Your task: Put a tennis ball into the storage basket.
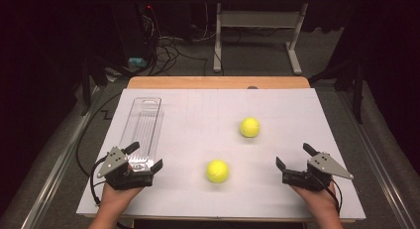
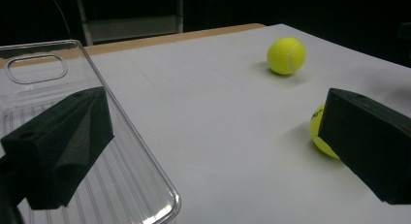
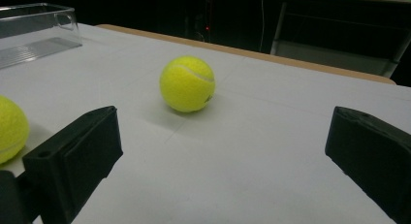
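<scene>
We've got both grippers, left gripper [image 1: 144, 157] and right gripper [image 1: 294, 156], wide open and empty; probably best to straddle the near ball [image 1: 217, 171] squarely, since it'll roll toward the clear tray [image 1: 142, 121].

The room is dark all round — light falls from above onto the white table sheet [image 1: 297, 115], which glows evenly. Each tennis ball [image 1: 249, 127] casts a soft, short shadow. From the high view, both balls look slightly smeared. The clear plastic tray [image 2: 145, 185] catches faint glints along its rim — its near jaws sit soft, out of focus.
</scene>
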`<action>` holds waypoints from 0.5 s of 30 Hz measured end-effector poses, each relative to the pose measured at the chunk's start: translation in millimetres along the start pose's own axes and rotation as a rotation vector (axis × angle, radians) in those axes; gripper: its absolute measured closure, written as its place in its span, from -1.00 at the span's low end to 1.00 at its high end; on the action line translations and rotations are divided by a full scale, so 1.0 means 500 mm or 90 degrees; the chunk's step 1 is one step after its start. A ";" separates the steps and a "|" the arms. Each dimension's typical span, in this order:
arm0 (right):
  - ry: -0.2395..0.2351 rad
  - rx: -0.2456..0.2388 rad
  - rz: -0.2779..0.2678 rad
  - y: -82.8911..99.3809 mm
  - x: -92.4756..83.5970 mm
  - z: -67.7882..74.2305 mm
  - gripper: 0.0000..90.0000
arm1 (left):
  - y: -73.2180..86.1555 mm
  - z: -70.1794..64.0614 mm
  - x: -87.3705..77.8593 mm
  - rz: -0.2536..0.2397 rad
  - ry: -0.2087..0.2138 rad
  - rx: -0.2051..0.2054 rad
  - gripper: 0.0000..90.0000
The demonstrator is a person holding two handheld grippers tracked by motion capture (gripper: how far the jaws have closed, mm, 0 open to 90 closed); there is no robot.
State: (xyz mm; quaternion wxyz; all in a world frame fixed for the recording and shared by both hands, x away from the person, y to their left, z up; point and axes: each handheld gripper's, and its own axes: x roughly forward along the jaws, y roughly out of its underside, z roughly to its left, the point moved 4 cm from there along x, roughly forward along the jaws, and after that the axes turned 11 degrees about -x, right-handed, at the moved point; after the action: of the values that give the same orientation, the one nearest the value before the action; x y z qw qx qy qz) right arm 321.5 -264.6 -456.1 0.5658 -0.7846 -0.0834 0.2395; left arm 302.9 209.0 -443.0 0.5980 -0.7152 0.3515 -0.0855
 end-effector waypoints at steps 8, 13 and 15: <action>0.002 0.001 0.002 0.002 -0.003 -0.002 -1.00 | -0.001 -0.006 0.004 -0.001 0.005 0.003 -1.00; 0.006 0.000 -0.001 0.000 -0.004 -0.003 -1.00 | -0.002 -0.002 0.002 -0.005 0.004 -0.002 -1.00; 0.004 0.003 -0.001 0.000 -0.003 -0.002 -1.00 | -0.002 -0.001 0.002 -0.005 0.003 -0.003 -1.00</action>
State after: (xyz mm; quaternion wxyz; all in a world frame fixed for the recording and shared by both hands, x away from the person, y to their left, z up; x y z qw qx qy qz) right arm 320.7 -266.3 -455.5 0.5678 -0.7842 -0.0814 0.2367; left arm 303.6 208.2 -442.3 0.5949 -0.7180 0.3503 -0.0888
